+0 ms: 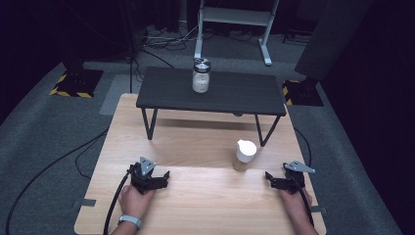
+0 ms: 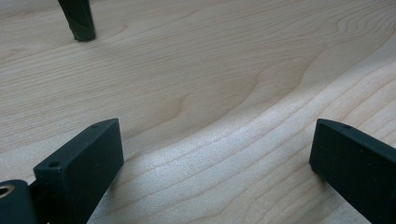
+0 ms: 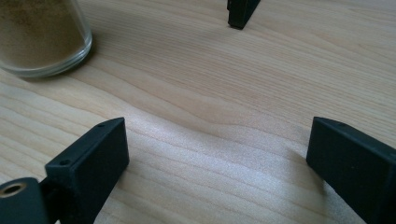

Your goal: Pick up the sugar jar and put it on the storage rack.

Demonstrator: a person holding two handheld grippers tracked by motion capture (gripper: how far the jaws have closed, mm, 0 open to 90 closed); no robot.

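A glass jar with a white lid (image 1: 244, 154), filled with tan powder, stands on the wooden table (image 1: 195, 147) right of centre. Its base (image 3: 39, 39) fills the top left of the right gripper view. A second jar with a metal lid (image 1: 201, 75), holding white contents, stands on the low black shelf (image 1: 230, 93) at the back. My left gripper (image 1: 161, 180) rests on the table at the front left, open and holding nothing (image 2: 217, 163). At the front right lies my right gripper (image 1: 272, 180), open too (image 3: 219, 168), a short way right of the tan jar.
The shelf's black legs (image 1: 149, 123) stand on the table; one leg (image 2: 78, 21) shows ahead of the left gripper and another (image 3: 241, 11) ahead of the right. Cables (image 1: 115, 200) trail from both grippers. Grey carpet and a white stand (image 1: 235, 19) lie beyond.
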